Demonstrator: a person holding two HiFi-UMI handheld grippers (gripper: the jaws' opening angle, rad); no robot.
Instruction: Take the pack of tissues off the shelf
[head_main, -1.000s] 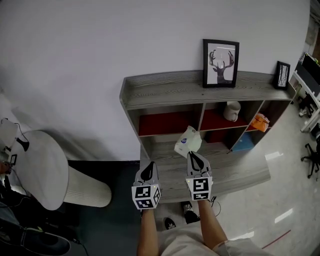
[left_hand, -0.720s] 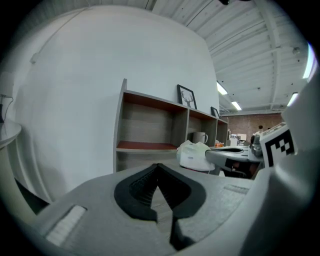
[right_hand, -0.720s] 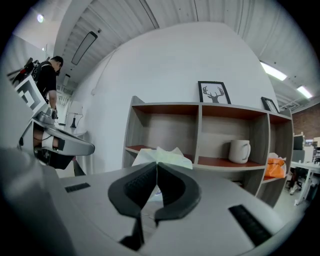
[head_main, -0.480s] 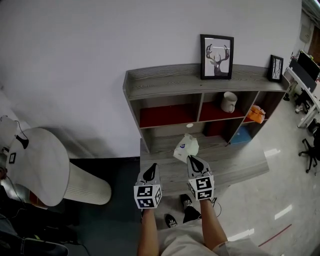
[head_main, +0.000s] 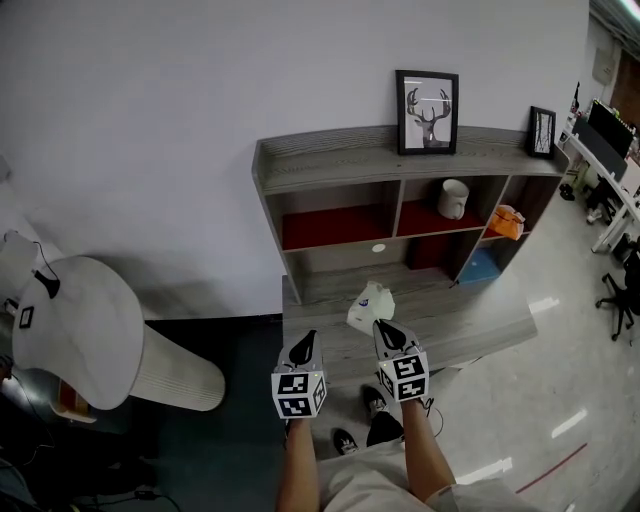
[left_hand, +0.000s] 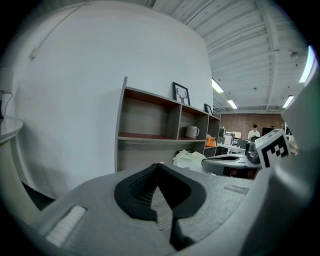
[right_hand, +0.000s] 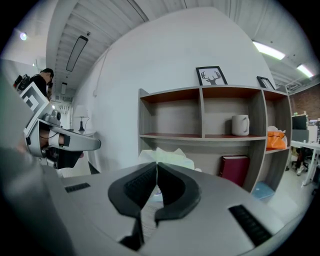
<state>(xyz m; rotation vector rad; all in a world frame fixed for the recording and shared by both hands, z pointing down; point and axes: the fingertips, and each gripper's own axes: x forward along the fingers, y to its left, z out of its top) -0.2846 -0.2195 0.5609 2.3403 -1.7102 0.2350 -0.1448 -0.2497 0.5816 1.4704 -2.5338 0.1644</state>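
Grey shelf unit (head_main: 330, 165) against the wall, w/ a wide ledge (head_main: 480, 335) sticking out at its foot. The pack of tissues (head_main: 368, 306) is outside the cubbies, in front of the lower opening & over that ledge. It hangs from the tips of the R gripper (head_main: 386, 330), whose jaws are pinched tight on one edge of the soft wrapper. L gripper (head_main: 306, 340) is just alongside, jaws together, nothing in them.

Step in hand, I'd say: bring the pack back clear of the unit. To do it well:
- Hold the pinch firm, bc it's only an edge grip & the pack droops.
- Pull straight back toward the body.
- Carry it high enough not to drag on the ledge, no swinging.
- L gripper could come under as support if it sags, prob. not needed.

Around: big white rounded chair (head_main: 80, 330) off to the left, well apart. Office chair (head_main: 622, 290) at far right. On top of the unit, a framed deer print (head_main: 427, 98) & a smaller frame (head_main: 541, 131). Inside it, a white mug (head_main: 452, 198), sth orange (head_main: 506, 221) & a blue box (head_main: 482, 268). None are near the pack. Only the ledge lies under the way back.
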